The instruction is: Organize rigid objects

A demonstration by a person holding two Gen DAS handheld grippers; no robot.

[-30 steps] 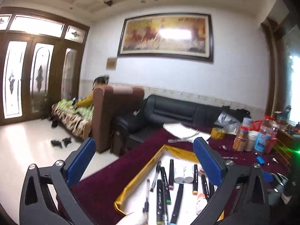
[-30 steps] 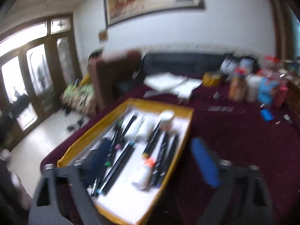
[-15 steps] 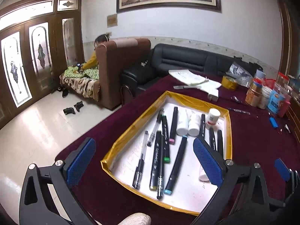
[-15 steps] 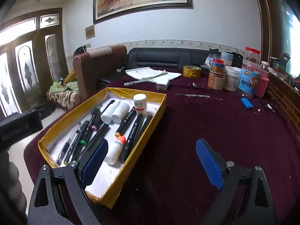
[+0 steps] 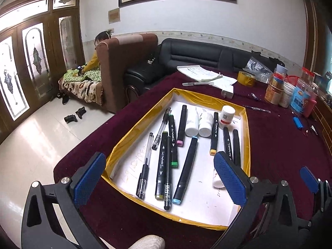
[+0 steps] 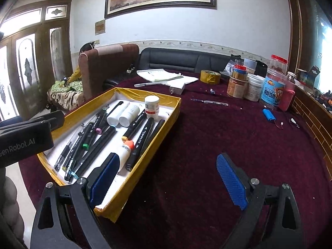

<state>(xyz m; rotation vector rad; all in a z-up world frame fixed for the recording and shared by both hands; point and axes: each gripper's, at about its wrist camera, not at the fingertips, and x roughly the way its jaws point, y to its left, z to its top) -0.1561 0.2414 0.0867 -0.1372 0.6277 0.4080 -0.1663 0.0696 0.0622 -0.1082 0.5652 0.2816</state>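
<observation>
A shallow gold-rimmed box (image 5: 143, 122) (image 6: 168, 122) with a white floor rests on the maroon tablecloth. Inside lie several black markers (image 5: 186, 166) (image 6: 143, 137), clear pens (image 5: 146, 161), two white bottles on their sides (image 5: 198, 123) (image 6: 123, 114), an upright white jar (image 5: 227, 114) (image 6: 152, 106) and an orange-capped glue bottle (image 6: 124, 152). My left gripper (image 5: 159, 178) hovers open above the box's near end, empty. My right gripper (image 6: 168, 178) is open too, its left pad over the box's near right corner, its right pad over bare cloth.
On the cloth beyond the box lie a loose pen (image 6: 209, 102), a silver pen (image 6: 150, 84), a white charger (image 6: 177, 88), papers (image 6: 159, 74), a tape roll (image 6: 210, 76), several jars (image 6: 255, 89) and a blue lighter (image 6: 268, 114). A person sits on a sofa (image 5: 93, 66) at the left.
Both views have tilted down and pulled closer to the table. The box and its pens now fill more of each frame. Both grippers stay open and empty.
</observation>
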